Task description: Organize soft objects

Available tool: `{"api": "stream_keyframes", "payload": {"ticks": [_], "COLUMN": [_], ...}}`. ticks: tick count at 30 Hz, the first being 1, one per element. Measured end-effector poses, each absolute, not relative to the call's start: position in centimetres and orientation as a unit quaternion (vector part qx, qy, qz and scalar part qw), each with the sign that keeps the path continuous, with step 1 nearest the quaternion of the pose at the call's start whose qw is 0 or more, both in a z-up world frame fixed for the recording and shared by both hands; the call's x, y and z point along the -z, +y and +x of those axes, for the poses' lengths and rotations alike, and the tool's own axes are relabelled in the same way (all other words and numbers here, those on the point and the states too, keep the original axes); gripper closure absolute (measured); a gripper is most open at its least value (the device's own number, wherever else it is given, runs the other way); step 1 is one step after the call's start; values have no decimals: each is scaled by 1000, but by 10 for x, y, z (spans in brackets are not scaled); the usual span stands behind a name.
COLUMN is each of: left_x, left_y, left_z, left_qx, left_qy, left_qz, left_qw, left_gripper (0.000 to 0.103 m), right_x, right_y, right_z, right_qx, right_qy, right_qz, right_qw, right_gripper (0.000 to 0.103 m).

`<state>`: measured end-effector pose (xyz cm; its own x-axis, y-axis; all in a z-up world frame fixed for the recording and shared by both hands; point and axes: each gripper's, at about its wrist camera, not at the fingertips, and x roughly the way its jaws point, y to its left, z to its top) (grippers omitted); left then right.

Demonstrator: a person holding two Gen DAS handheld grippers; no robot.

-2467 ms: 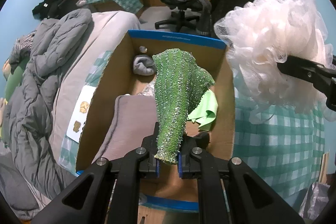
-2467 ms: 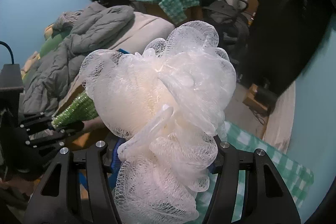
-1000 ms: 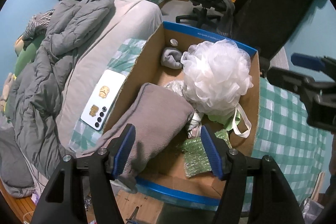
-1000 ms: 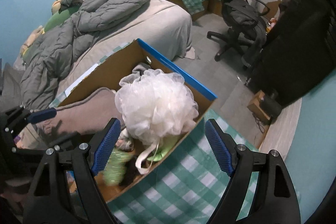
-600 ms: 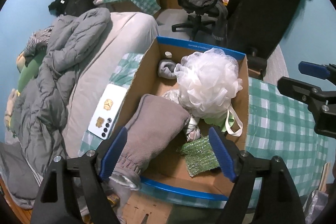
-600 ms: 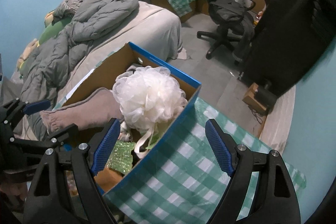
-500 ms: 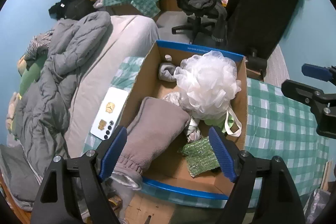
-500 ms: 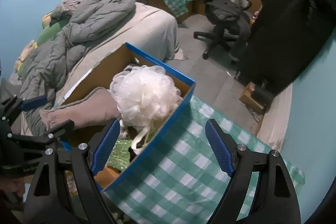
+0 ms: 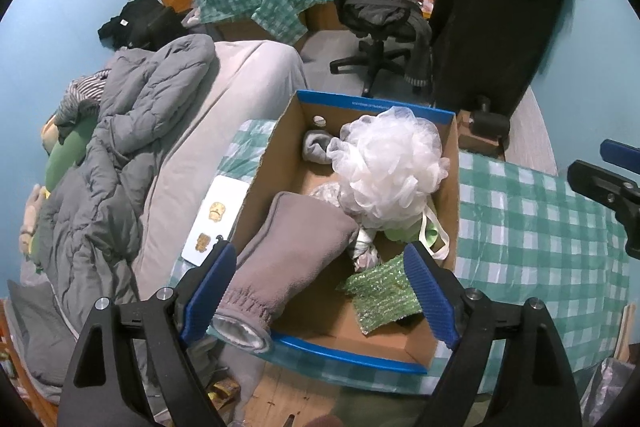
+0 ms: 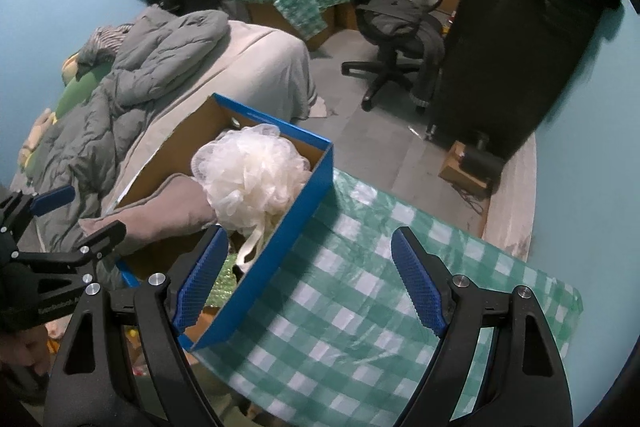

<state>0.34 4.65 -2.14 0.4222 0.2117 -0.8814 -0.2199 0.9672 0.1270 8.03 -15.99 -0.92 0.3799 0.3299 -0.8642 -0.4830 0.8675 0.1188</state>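
A blue-rimmed cardboard box [image 9: 376, 103] stands on a green checked tablecloth [image 9: 532, 227]. In it lie a white mesh bath pouf [image 9: 392, 167], a grey fleece pouch [image 9: 292, 255] hanging over the near rim, a green sparkly cloth [image 9: 384, 293], a grey sock [image 9: 316, 149] and a light green cloth [image 9: 400, 233]. My left gripper [image 9: 316, 293] is open and empty, above the box's near end. My right gripper [image 10: 310, 277] is open and empty, above the tablecloth beside the box [image 10: 292, 203]; the pouf [image 10: 250, 173] shows there too.
A bed with a grey duvet [image 9: 120, 155] lies left of the box, a white phone [image 9: 216, 215] on its edge. An office chair [image 9: 380, 15] and a black hanging garment [image 9: 492, 7] stand behind. The table's edge and wooden floor [image 9: 280, 395] are below.
Both grippers were shut on the green sparkly cloth and the pouf; both things now lie in the box. Both grippers have opened and pulled back and up from the box.
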Motion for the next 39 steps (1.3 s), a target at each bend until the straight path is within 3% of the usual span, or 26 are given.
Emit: {"api": "stream_keyframes", "payload": {"ticks": [39], "left_x": [25], "left_y": [31], "left_z": [0], "left_qx": [-96], "left_qy": [530], "left_qz": [8], "left_qw": [842], "left_gripper": [16], "right_x": [11], "right_y": [-195], "right_z": [69], "right_qx": [-203], "right_qy": [513], "right_qz": [-45], "right_qw": [833], "right_gripper": [20]}}
